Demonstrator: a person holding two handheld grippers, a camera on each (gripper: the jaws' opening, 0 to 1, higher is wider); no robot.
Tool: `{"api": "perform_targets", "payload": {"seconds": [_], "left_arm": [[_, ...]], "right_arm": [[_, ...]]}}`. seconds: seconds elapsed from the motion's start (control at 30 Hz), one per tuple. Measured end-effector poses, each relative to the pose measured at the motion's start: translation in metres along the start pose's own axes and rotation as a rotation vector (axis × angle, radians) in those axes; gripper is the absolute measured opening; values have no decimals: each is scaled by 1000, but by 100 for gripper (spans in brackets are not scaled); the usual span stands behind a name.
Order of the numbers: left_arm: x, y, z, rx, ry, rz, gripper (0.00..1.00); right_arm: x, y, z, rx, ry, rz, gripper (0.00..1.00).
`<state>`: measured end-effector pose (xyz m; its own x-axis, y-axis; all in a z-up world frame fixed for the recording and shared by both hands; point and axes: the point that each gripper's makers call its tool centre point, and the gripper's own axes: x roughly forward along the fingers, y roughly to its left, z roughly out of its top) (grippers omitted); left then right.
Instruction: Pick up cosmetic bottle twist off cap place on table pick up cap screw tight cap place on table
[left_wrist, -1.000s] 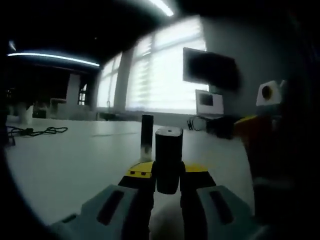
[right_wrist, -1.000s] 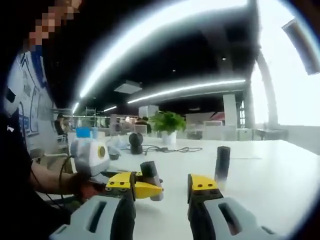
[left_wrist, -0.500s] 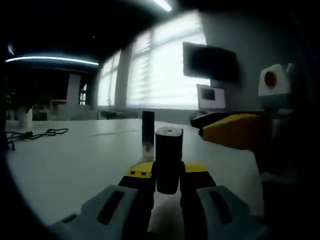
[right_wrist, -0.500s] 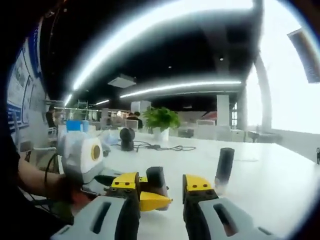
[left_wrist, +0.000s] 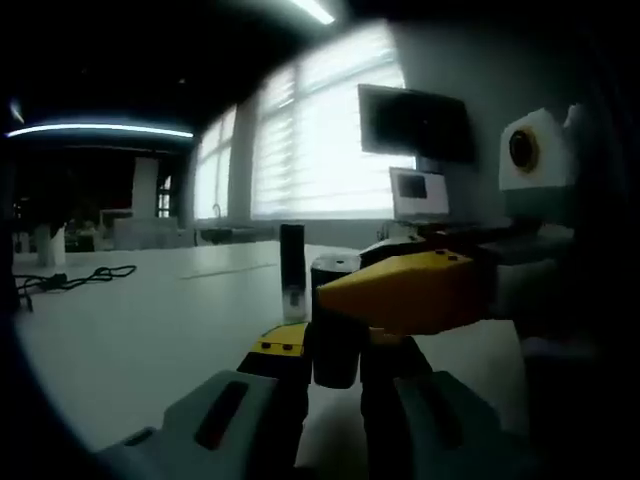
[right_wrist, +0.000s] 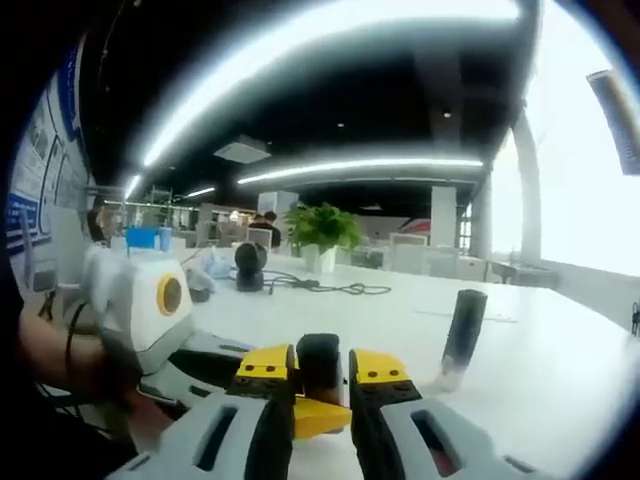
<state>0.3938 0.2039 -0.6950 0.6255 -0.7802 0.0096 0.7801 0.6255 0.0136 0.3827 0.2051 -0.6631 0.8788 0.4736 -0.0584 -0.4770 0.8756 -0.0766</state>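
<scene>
Bright blinds and long ceiling strip lights frame a wide white table (left_wrist: 130, 330) in an open office. At the left gripper (left_wrist: 335, 355) the two yellow-tipped jaws are clamped on the lower body of a dark, matte cosmetic bottle (left_wrist: 335, 335), which stands upright between them, its flat top showing a small pale mark. The right gripper (right_wrist: 322, 372) reaches in from the side; in the left gripper view its yellow jaw crosses in front of the bottle's upper part. In the right gripper view its jaws stand narrow, one at each side of the bottle's dark top, but whether they actually press on it I cannot tell. Farther out on the table stands a slim dark cap (right_wrist: 463, 325), upright, well apart from both grippers, with a paler base. Beyond it lie a black cable (left_wrist: 70, 280), a potted plant (right_wrist: 320, 235), and a wall monitor (left_wrist: 415, 122) hangs beside the window.
</scene>
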Motion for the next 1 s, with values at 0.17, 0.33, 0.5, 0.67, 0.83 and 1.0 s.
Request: {"api": "perform_targets", "payload": {"seconds": [0.17, 0.33, 0.5, 0.67, 0.83, 1.0], "left_arm": [[0, -2, 2, 1, -8, -9, 9], [-1, 0, 3, 22, -7, 7, 8], [-1, -2, 2, 45, 1, 3, 7], [0, -5, 1, 50, 3, -10, 8], [0, -6, 2, 47, -3, -15, 8], [0, -6, 3, 40, -8, -20, 7]], "right_arm": [[-1, -2, 2, 27, -5, 7, 13], [1, 0, 3, 13, -8, 1, 12], [2, -1, 3, 28, -9, -13, 11], [2, -2, 2, 47, -11, -35, 11], [1, -3, 3, 41, -16, -32, 11], [1, -2, 4, 33, -20, -26, 10]]}}
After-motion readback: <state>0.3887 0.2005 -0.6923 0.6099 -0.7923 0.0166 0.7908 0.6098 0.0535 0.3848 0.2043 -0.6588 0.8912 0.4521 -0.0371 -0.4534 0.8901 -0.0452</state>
